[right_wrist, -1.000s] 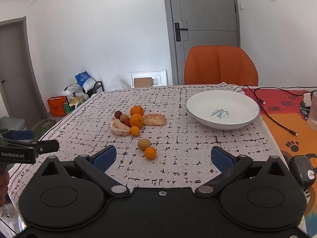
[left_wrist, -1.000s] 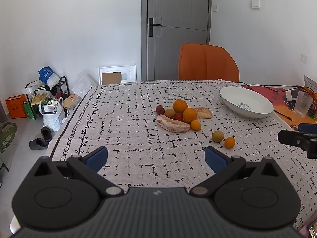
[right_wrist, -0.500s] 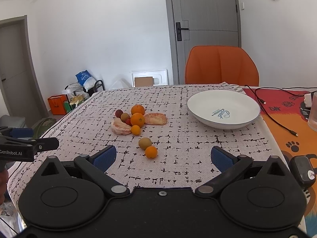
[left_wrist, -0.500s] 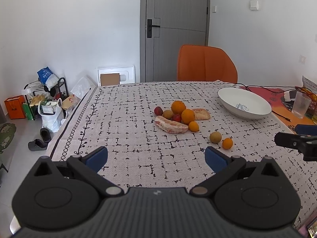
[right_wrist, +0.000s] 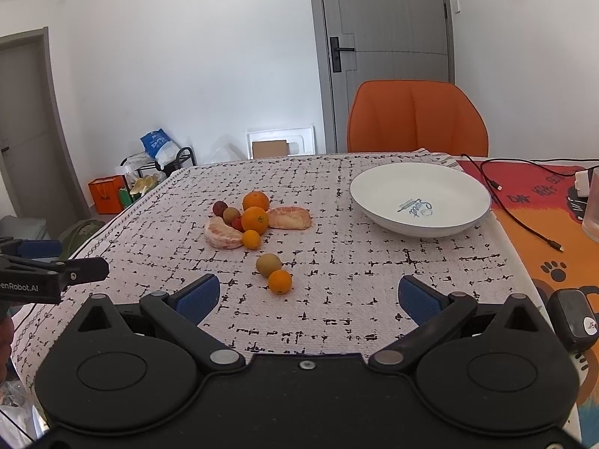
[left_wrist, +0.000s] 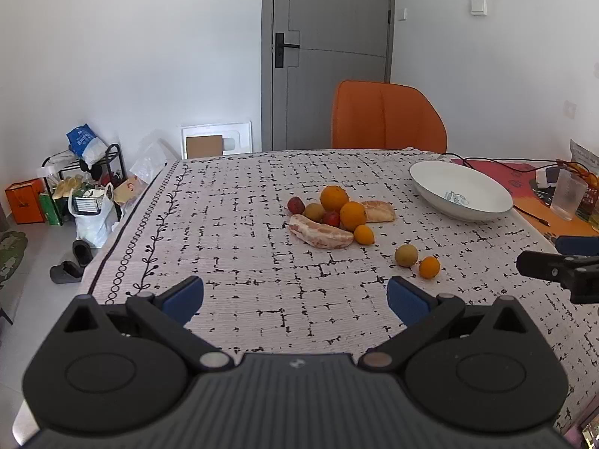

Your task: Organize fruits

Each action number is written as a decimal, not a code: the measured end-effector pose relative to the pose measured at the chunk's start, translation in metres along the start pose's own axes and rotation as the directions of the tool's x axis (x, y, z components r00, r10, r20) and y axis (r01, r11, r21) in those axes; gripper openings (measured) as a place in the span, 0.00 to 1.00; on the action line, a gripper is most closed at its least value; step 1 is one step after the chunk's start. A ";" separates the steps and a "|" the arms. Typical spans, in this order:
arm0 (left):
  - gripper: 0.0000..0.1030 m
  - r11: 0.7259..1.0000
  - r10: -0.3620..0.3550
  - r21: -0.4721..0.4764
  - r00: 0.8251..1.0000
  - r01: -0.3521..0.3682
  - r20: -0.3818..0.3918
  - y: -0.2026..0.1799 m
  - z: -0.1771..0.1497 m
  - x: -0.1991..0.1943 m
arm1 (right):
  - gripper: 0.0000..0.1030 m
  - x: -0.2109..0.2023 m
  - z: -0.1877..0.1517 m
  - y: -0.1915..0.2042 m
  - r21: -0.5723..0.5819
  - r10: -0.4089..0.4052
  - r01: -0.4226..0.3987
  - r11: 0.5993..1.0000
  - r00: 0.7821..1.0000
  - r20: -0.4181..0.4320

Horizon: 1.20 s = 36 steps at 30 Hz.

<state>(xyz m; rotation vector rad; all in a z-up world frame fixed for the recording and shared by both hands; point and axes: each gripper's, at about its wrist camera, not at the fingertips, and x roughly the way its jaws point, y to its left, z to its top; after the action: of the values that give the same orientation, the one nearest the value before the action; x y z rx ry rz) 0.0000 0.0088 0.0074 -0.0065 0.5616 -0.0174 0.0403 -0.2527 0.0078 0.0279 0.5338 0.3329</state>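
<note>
A pile of fruit [left_wrist: 331,215] lies mid-table: oranges, small red and brown fruits, two peeled pomelo pieces [left_wrist: 322,235]. It also shows in the right wrist view [right_wrist: 249,220]. A brown fruit [right_wrist: 268,264] and a small orange [right_wrist: 280,281] lie apart, nearer me. An empty white bowl [right_wrist: 419,196] stands at the far right, also in the left wrist view [left_wrist: 460,191]. My left gripper [left_wrist: 295,297] is open and empty above the near tablecloth. My right gripper [right_wrist: 309,297] is open and empty, close behind the small orange.
An orange chair [right_wrist: 415,116] stands behind the table. A black cable [right_wrist: 520,205], a plastic cup [left_wrist: 569,198] and a small black device [right_wrist: 572,318] lie on the orange mat at the right. Bags and shoes [left_wrist: 75,202] clutter the floor at the left.
Both views have shifted slightly; the fruit sits a little lower and closer in frame. Both grippers stay open and nothing on the table has moved.
</note>
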 end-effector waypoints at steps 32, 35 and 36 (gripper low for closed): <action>0.98 0.986 -0.139 -0.094 0.990 0.141 0.023 0.004 0.005 0.053 | 0.89 0.074 0.001 -0.012 0.045 0.143 -0.139 0.989 0.985 -0.099; 0.98 0.984 -0.147 -0.105 0.989 0.147 0.006 0.004 0.008 0.061 | 0.77 0.083 0.001 -0.012 0.046 0.144 -0.139 0.989 0.983 -0.115; 0.98 0.984 -0.148 -0.104 0.989 0.147 0.000 0.003 0.009 0.064 | 0.75 0.086 0.001 -0.012 0.045 0.152 -0.147 0.988 0.981 -0.123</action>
<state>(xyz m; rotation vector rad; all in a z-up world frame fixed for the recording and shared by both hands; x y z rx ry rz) 0.0590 0.0109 -0.0196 -0.1492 0.5687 -0.1325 0.1139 -0.2364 -0.0352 0.0825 0.6647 0.4742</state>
